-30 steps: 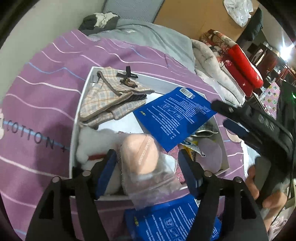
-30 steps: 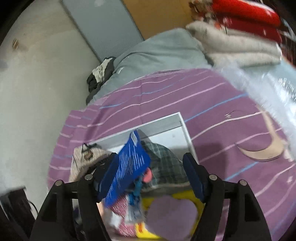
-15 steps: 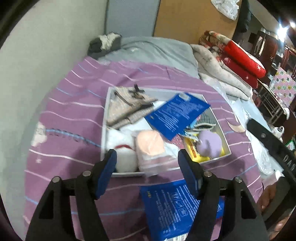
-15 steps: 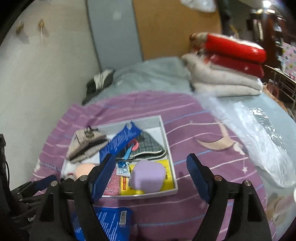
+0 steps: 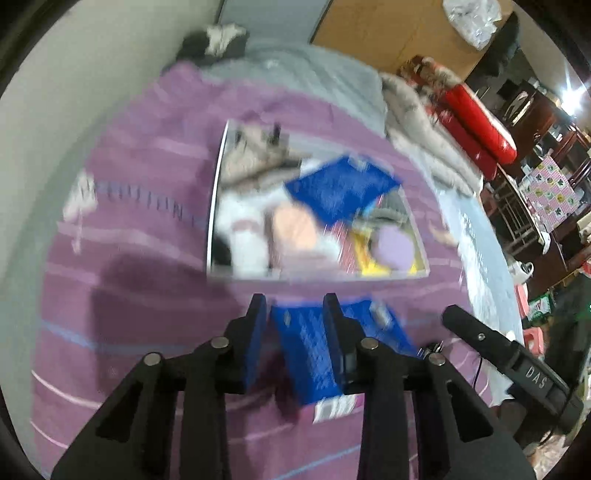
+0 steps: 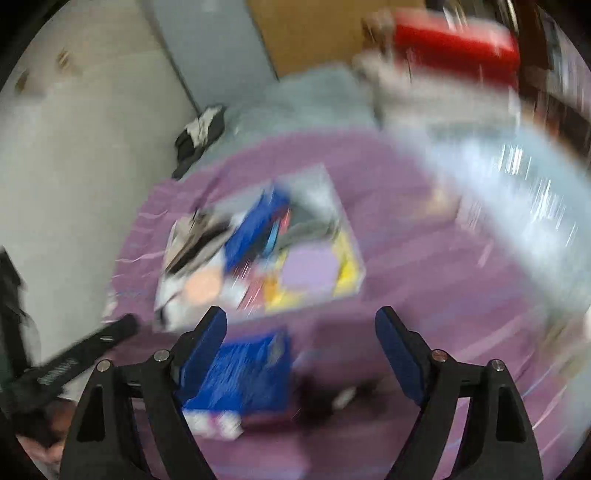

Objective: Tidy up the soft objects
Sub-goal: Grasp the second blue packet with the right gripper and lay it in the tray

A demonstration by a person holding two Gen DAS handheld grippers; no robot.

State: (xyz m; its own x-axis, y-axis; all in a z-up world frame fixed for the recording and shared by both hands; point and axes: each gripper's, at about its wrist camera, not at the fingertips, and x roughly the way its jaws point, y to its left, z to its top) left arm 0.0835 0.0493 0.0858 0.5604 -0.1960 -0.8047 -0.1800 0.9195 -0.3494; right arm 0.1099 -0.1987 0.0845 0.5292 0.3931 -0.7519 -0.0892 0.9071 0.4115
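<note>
- A purple striped bedspread (image 5: 140, 266) covers the bed; folded red and grey bedding (image 5: 476, 122) is piled at the far end.
- The white tray (image 5: 216, 206) of soft objects lies mid-bed, a blue packet (image 5: 306, 347) just in front of it.
- Left hand-held gripper (image 5: 295, 317): jaws just been closing, gripping nothing.
- Right hand-held gripper (image 6: 301, 332): spread wide, empty.

Bed: a purple bedspread (image 5: 147, 266) with pale stripes is covering it, blurred in both views.
Wall: a plain pale wall (image 5: 74, 110) is running along the bed's left side.
Head of bed: a grey quilt (image 5: 306, 77) is lying past the bedspread, with a dark bundle of clothes (image 5: 212, 42) by the wall.
Behind the quilt: a brown wooden panel (image 5: 388, 33) is standing.
Right of the quilt: red folded bedding (image 5: 476, 125) is resting on pale blankets (image 5: 417, 114).
Light: a bright lamp (image 5: 570, 92) is glaring at far right.
</note>
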